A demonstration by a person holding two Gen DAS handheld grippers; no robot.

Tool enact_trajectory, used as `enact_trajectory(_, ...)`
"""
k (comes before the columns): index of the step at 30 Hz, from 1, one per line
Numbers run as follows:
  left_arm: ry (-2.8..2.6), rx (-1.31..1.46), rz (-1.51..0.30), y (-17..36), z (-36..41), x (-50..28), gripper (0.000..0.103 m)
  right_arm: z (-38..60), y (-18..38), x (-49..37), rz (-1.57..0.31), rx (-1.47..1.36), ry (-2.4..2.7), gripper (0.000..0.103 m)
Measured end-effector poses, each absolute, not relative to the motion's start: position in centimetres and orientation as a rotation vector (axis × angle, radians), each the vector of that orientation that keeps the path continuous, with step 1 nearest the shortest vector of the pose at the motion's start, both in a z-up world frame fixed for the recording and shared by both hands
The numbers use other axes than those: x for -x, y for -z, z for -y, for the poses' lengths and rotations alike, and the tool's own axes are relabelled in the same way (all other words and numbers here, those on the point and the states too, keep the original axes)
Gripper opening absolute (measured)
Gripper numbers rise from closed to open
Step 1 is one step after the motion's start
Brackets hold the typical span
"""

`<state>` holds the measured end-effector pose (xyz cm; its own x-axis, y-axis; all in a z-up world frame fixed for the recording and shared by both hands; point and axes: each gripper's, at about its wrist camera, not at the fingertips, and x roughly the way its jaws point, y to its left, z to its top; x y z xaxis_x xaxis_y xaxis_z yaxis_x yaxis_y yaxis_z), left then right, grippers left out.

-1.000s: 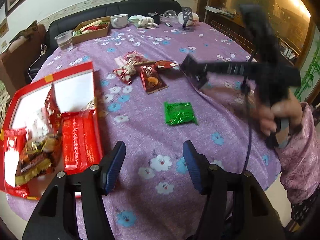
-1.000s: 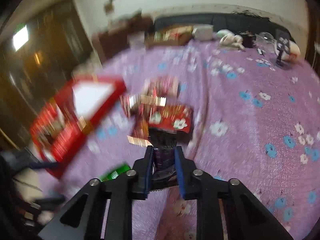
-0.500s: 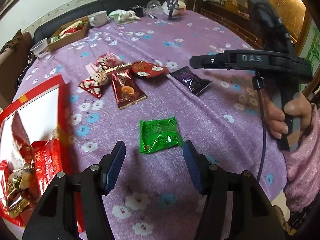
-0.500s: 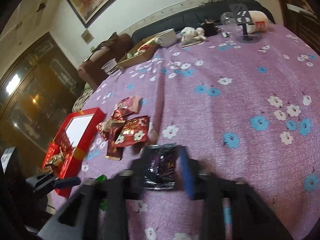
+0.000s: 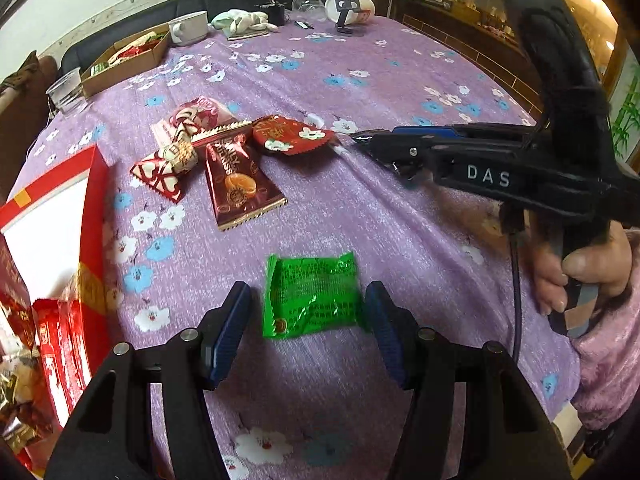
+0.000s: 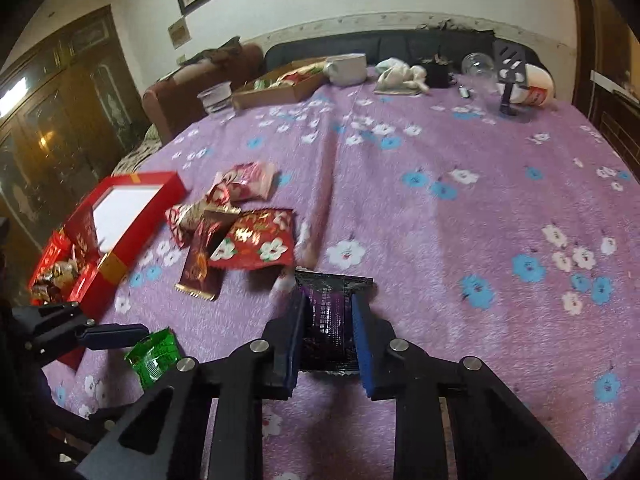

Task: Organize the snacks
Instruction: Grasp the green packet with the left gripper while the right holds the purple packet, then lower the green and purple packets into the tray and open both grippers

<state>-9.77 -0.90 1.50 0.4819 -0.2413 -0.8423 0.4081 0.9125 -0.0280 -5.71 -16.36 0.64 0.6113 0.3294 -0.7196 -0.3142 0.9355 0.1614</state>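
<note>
My left gripper [image 5: 308,320] is open, its blue fingers either side of a green snack packet [image 5: 310,294] lying on the purple flowered tablecloth [image 5: 360,64]. My right gripper [image 6: 326,320] has its jaws closed against a dark purple packet [image 6: 328,316] that rests on the cloth; it shows in the left wrist view [image 5: 362,138] too. A heap of red and brown snack packets [image 5: 224,152] lies further back. A red box [image 5: 52,216] holding snacks stands at the left; it also shows in the right wrist view [image 6: 120,216].
At the far edge stand a cardboard tray of snacks [image 5: 124,56], a plastic cup [image 5: 66,92], a white mug [image 5: 188,28], a cloth [image 5: 244,22], a phone stand [image 5: 346,8] and a bowl [image 6: 536,88]. A dark sofa [image 6: 400,46] runs behind the table.
My left gripper has swung from the red box to the green packet and now straddles it. My right gripper has moved down to the table and narrowed onto the dark purple packet.
</note>
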Motion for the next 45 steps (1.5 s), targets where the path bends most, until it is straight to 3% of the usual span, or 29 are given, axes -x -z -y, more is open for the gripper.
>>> enact_trajectory(4,0.407,-0.191,-0.981,-1.3,1.4,9.6,0.065,17.8,-0.8,5.2,-0.842,-0.085,-0.338,0.024)
enact_trajectory(9,0.397,-0.213,-0.955,-1.2,1.8,9.8,0.065,19.1,-0.7,4.7,-0.863,-0.156,-0.319,0.024)
enact_trajectory(10,0.395,-0.215,-0.947,-1.2,1.6,9.9,0.059,19.1,-0.7,4.7,-0.862,-0.162,-0.320,0.024)
enact_trajectory(11,0.397,-0.215,-0.935,-1.3,1.5,10.0,0.045,19.1,-0.7,4.7,-0.862,-0.160,-0.319,0.024)
enact_trajectory(17,0.379,-0.189,-0.916,-1.4,0.6,10.4,0.034,19.3,-0.7,4.6,-0.865,-0.178,-0.320,0.024)
enact_trajectory(35,0.349,-0.107,-0.804,-5.4,-3.2,14.1,0.033,21.1,-1.6,5.1,-0.795,-0.283,-0.304,0.024)
enact_trajectory(45,0.224,-0.048,-0.717,-8.1,-9.9,15.5,0.033,19.7,-2.6,6.6,-0.776,-0.455,-0.376,0.024)
